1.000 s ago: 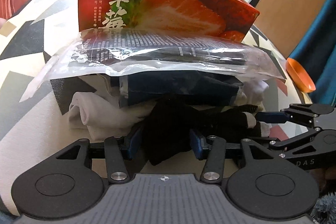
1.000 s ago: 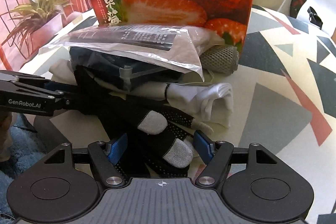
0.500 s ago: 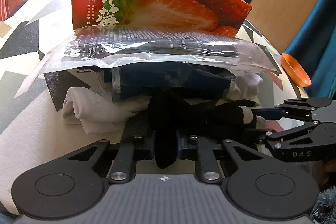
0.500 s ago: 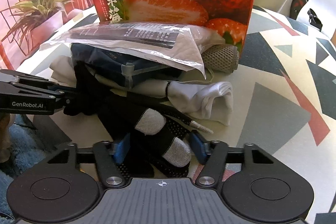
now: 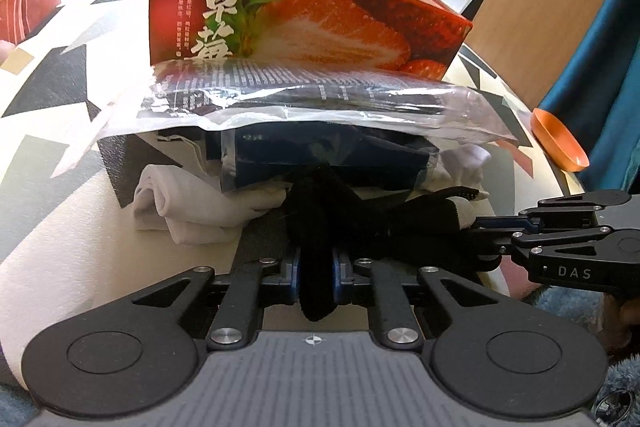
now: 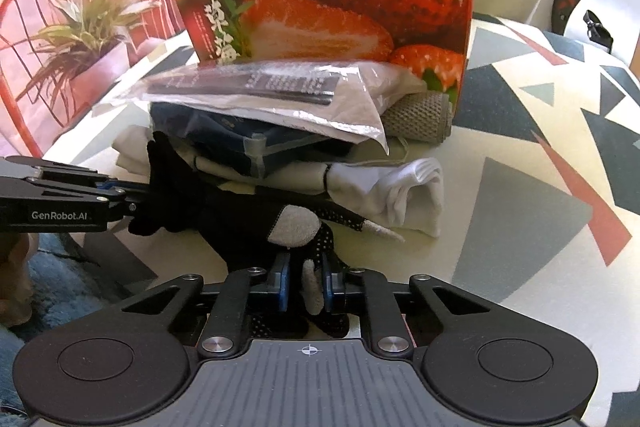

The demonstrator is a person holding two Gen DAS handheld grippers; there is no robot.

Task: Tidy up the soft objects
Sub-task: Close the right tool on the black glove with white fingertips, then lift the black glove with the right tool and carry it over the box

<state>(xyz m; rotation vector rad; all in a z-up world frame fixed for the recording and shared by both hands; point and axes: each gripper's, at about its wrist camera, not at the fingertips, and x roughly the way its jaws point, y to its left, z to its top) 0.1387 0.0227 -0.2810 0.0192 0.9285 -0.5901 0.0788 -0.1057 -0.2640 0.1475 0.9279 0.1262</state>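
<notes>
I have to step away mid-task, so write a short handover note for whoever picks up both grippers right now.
Left gripper: jaws have just closed on the cuff end of the black glove.
Right gripper: jaws have just closed on the same glove's grey-tipped fingers.
Things: the glove lies at the front of a pile of white socks and plastic-wrapped packets, in front of the strawberry box on the patterned table.
Done: the glove is gripped at both ends.
Left: lift it free, put it away, then sort the rest. I cannot see into the box.

The plastic bag (image 5: 304,107) hides the strawberry box's (image 5: 304,23) lower front, and its print is unreadably small.
</notes>
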